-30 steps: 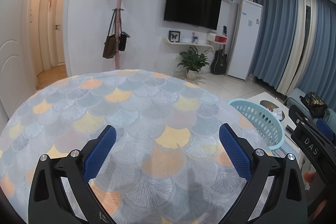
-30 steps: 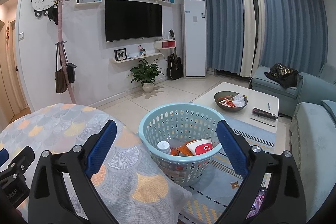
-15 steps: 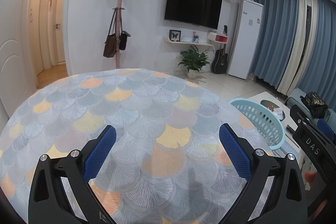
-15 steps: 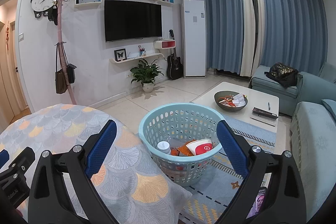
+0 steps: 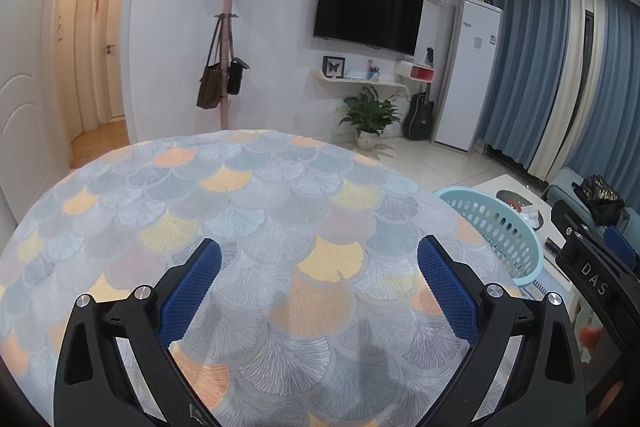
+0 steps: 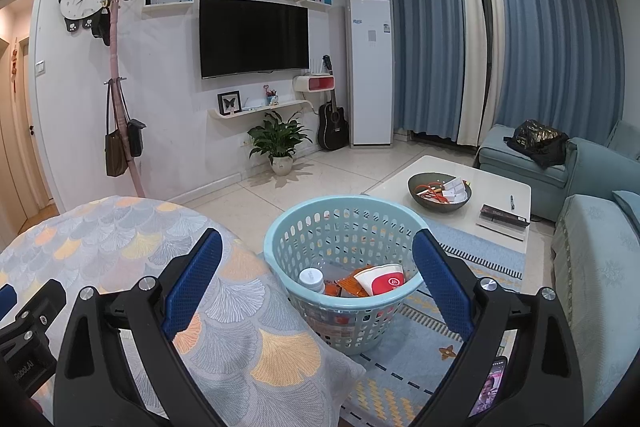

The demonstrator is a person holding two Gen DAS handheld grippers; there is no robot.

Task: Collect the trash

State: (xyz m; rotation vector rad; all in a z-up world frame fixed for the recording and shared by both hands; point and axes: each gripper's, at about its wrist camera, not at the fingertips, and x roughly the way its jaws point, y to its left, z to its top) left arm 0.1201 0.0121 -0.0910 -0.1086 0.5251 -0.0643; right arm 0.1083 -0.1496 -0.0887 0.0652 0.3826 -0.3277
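A light blue perforated basket (image 6: 320,227) stands on the rug just off the table's right edge; its rim also shows in the left wrist view (image 5: 520,227). Inside lie a red-and-white paper cup (image 6: 380,279), an orange wrapper (image 6: 348,285) and a white-capped bottle (image 6: 311,278). My right gripper (image 6: 316,263) hovers open above and in front of the basket, holding nothing. My left gripper (image 5: 318,279) hangs open over the round table (image 5: 240,195) with its scale-patterned cloth, nothing between its pads. No loose trash shows on the cloth.
A white coffee table (image 6: 500,195) with a dark bowl (image 6: 439,191) and a flat box stands beyond the basket. Blue sofas (image 6: 592,259) line the right side. A coat rack (image 5: 229,27), a potted plant (image 6: 280,143) and a guitar stand by the far wall.
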